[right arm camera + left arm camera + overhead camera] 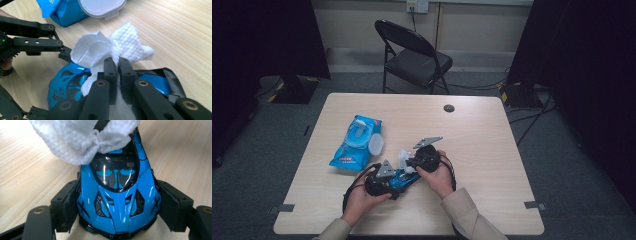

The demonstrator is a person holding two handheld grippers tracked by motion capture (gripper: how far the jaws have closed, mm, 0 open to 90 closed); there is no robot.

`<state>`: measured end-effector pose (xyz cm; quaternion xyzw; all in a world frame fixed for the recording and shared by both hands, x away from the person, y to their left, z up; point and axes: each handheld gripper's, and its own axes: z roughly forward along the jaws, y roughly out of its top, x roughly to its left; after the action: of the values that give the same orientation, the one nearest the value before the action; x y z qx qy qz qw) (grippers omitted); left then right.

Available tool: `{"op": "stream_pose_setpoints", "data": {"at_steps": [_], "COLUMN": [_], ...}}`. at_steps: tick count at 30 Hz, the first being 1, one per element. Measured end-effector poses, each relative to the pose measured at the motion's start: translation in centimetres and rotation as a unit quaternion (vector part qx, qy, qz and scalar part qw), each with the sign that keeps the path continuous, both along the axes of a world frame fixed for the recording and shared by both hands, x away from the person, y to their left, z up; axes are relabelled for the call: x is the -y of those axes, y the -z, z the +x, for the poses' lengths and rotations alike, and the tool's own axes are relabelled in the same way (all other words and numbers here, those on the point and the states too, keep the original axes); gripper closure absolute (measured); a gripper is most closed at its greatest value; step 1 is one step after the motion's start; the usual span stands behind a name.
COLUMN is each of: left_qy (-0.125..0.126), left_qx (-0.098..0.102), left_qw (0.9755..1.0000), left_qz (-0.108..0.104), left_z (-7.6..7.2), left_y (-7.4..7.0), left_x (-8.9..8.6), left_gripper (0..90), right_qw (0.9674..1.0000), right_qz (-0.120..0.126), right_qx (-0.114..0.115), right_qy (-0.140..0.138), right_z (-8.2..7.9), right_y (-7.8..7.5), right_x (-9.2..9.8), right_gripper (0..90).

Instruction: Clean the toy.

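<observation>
A glossy blue toy car (117, 195) sits between the jaws of my left gripper (117, 205), whose pads press on both its sides. In the high view the car (403, 176) lies near the table's front edge, with the left gripper (394, 180) at its lower left. My right gripper (117, 65) is shut on a white wet wipe (100, 50) and holds it down on the car's (65, 80) roof. From the left gripper view the wipe (82, 137) covers the far end of the car. The right gripper (412, 165) comes in from the upper right.
A blue pack of wet wipes (356, 142) with its white round lid (101, 7) flipped open lies left of centre on the wooden table (492, 140). A black folding chair (412, 55) stands beyond the far edge. A small dark hole (449, 108) marks the tabletop at the back.
</observation>
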<state>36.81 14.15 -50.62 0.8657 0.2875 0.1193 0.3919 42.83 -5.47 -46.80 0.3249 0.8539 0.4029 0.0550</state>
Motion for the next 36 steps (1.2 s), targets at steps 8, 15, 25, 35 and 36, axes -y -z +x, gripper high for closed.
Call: {"op": "stream_pose_setpoints", "data": {"at_steps": [8, 15, 25, 35, 36], "left_qy": [0.000, 0.000, 0.000, 0.000, 0.000], "left_qx": [0.000, 0.000, 0.000, 0.000, 0.000], "left_qw": [1.0000, 1.0000, 1.0000, 1.0000, 1.0000], "left_qz": [0.000, 0.000, 0.000, 0.000, 0.000], "left_z": [0.0, 0.0, 0.0, 0.0, 0.0], "left_y": [0.0, 0.0, 0.0, 0.0, 0.0], "left_x": [0.0, 0.0, 0.0, 0.0, 0.0], "left_gripper": [25.3, 25.3, 25.3, 25.3, 25.3], "right_qw": [0.9995, 0.9990, 0.9980, 0.9962, 0.9961], "right_qz": [-0.023, -0.027, -0.033, -0.045, -0.044], "right_qx": [0.011, 0.014, 0.020, 0.025, 0.025], "right_qy": [0.018, 0.032, 0.051, 0.070, 0.073], "right_z": [0.5, 1.0, 1.5, 2.0, 2.1], "right_y": [-0.1, 0.0, -0.1, -0.4, -0.4], "right_x": [1.0, 1.8, 2.9, 4.4, 4.8], "right_gripper": [86.7, 86.7, 86.7, 86.7, 86.7]}}
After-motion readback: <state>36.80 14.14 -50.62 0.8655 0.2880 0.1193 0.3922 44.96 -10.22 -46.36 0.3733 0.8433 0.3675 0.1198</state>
